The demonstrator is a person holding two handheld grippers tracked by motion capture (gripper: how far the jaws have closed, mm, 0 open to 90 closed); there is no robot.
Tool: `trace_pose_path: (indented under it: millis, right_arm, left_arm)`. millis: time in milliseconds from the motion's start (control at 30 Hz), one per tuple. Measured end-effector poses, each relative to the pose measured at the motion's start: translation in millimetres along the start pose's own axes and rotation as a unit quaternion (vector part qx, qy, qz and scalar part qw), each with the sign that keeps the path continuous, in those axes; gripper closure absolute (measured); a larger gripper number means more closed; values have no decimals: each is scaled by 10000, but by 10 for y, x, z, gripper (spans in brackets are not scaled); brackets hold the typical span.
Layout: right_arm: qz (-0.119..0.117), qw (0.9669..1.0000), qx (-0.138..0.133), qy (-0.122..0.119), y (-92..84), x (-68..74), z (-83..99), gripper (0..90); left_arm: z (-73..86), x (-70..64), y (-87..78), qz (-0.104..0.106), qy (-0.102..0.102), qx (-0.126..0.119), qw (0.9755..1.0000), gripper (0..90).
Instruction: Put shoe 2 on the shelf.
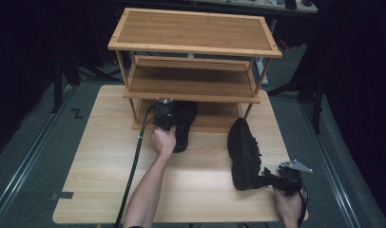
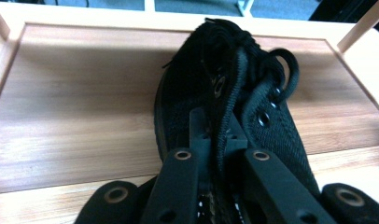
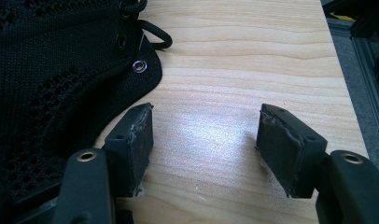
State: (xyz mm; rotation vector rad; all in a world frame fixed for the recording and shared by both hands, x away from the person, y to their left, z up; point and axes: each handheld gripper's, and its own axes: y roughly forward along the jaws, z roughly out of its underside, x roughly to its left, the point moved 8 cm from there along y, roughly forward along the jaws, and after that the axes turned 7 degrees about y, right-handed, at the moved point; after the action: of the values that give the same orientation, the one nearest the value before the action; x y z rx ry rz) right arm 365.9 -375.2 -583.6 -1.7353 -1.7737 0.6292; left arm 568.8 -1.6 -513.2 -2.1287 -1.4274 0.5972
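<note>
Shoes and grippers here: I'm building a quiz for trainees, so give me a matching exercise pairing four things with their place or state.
Things:
1. left gripper
2. right gripper
3. shoe by the right gripper
4. rack

Places or states:
A. lies on the table, outside the rack
B. open, nothing between its pads
C. stands at the table's far end
D. shut on the other shoe

Pairs: 1-D, 2-B, 3-A, 4-C

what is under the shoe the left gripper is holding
The shoe, pinched by the left gripper, lies on the wooden bottom shelf of the rack. The board directly beneath its sole is covered, so anything there cannot be seen.
</note>
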Motion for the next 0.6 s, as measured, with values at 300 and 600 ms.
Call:
trace_pose_path:
  millis: [300, 600]
  right_arm:
    - [-3, 10000, -1, -9, 0, -1, 0, 367]
    - [-11, 10000, 8, -38, 2, 10, 0, 367]
  left_arm:
    - [31, 1, -8, 141, 132, 89, 9998, 721]
    - [36, -37, -55, 294, 226, 97, 9993, 529]
